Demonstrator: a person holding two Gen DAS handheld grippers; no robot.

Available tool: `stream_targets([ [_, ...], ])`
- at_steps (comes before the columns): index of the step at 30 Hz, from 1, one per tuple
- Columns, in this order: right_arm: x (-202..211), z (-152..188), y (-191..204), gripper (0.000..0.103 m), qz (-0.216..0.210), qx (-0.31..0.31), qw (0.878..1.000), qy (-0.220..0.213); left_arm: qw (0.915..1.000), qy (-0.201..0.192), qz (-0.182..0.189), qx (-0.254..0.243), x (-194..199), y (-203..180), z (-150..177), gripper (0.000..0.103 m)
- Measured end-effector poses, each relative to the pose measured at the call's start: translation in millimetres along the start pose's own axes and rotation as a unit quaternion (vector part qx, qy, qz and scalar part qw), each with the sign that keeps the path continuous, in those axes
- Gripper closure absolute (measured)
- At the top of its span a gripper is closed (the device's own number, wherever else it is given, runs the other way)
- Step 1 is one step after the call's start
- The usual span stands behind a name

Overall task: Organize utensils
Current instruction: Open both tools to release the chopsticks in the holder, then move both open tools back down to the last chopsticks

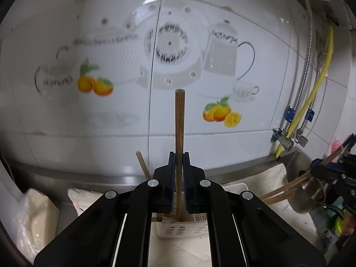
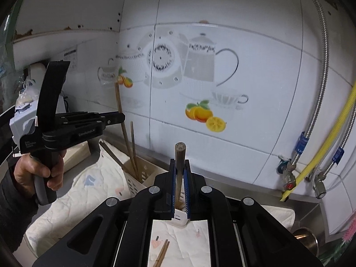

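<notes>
My left gripper (image 1: pixel 179 155) is shut on a light wooden chopstick (image 1: pixel 179 120) that stands upright, its lower end over a white slotted utensil holder (image 1: pixel 175 230). In the right wrist view the left gripper (image 2: pixel 121 118), held by a hand, grips that chopstick (image 2: pixel 118 99) above the holder (image 2: pixel 142 179), where two more chopsticks (image 2: pixel 133 146) stand. My right gripper (image 2: pixel 179 162) is shut on a darker chopstick (image 2: pixel 179 166), upright over the holder's near corner (image 2: pixel 179 219). The right gripper (image 1: pixel 329 166) also shows at the left wrist view's right edge.
A white quilted cloth (image 2: pixel 89 191) covers the steel counter. A pair of chopsticks (image 2: pixel 163 251) lies on it near me. A metal cup (image 1: pixel 311 197) with several chopsticks (image 1: pixel 280 191) sits at the right. Hoses and valves (image 2: pixel 289 173) line the tiled wall; bags (image 1: pixel 37 213) sit left.
</notes>
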State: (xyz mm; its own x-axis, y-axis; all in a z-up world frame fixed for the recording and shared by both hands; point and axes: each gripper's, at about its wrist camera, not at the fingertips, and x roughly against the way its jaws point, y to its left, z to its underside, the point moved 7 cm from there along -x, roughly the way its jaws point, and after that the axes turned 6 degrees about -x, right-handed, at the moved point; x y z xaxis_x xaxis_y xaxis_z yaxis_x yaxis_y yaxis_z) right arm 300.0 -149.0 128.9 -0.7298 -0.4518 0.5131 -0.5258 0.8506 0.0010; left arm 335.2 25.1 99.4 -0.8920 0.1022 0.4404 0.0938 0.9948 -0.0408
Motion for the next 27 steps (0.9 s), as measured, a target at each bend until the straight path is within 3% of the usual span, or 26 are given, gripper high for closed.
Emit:
stream_targets([
  [7, -24.9, 13.9, -1.3, 0.097, -0.002, -0.008, 1.0, 0.028, 0.9995, 0.03, 0.008, 0.004, -17.2, -1.1, 18.5, 0.097],
  [16, -44.2, 24.2, -2.3, 0.096, 0.0, -0.016, 0.999, 0.046, 0.9992, 0.037, 0.016, -0.003, -18.0, -7.4, 22.8, 0.094],
  [19, -45.5, 24.8, -4.8, 0.095, 0.0, -0.021, 0.999, 0.046, 0.9991, 0.038, 0.016, -0.008, -17.0, -11.3, 23.7, 0.084],
  [21, -43.9, 24.4, -6.1, 0.095, 0.003, -0.022, 0.999, 0.042, 0.9993, 0.036, 0.01, -0.008, -14.4, -11.1, 24.2, 0.065],
  [25, -34.7, 22.5, -7.8, 0.086, 0.005, -0.024, 0.999, 0.03, 0.9995, 0.028, 0.013, -0.007, -5.1, -12.0, 22.7, 0.061],
  [27, -25.4, 22.2, -8.4, 0.084, 0.008, -0.024, 0.999, 0.02, 0.9995, 0.025, 0.016, -0.012, 1.7, -15.1, 22.7, 0.054],
])
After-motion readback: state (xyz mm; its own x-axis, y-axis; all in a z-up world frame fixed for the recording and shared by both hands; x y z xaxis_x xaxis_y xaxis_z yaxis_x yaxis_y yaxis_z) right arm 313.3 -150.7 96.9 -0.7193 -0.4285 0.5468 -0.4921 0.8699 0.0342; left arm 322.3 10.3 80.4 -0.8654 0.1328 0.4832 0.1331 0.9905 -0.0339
